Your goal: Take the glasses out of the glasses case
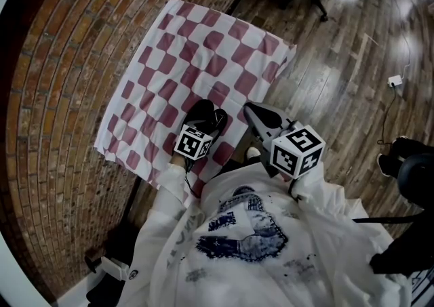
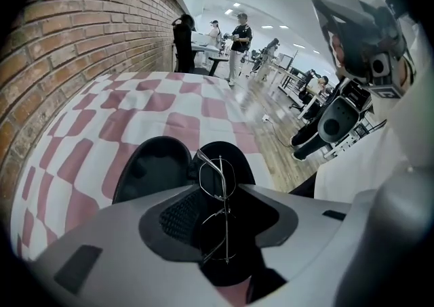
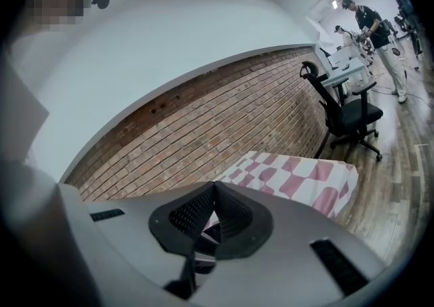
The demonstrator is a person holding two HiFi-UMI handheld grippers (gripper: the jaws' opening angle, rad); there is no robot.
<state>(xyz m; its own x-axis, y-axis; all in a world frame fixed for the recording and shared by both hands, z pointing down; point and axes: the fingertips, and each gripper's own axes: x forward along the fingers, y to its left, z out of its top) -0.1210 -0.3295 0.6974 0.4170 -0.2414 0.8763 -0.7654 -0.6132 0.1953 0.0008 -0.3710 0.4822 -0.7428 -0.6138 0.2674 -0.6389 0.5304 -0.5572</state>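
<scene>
Left gripper (image 2: 220, 198): clamps thin wire glasses (image 2: 218, 180)
Case (image 2: 152, 167): black oval, open on checked cloth (image 2: 169, 106)
Right gripper (image 3: 214, 194): ribbed pads (image 3: 186, 214) together

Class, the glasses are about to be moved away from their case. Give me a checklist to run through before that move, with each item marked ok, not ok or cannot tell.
1. Glasses case open: ok, it lies open on the checkered cloth.
2. Left gripper gripping the glasses: ok, its jaws are closed on the folded frame.
3. Glasses fully clear of the case: cannot tell, as neither the head view nor the left gripper view shows a gap.
4. Right gripper steadying the case: not ok, its jaws are together and hold nothing.
5. Bare cloth to set the glasses on: ok, there is plenty beyond the case.
</scene>
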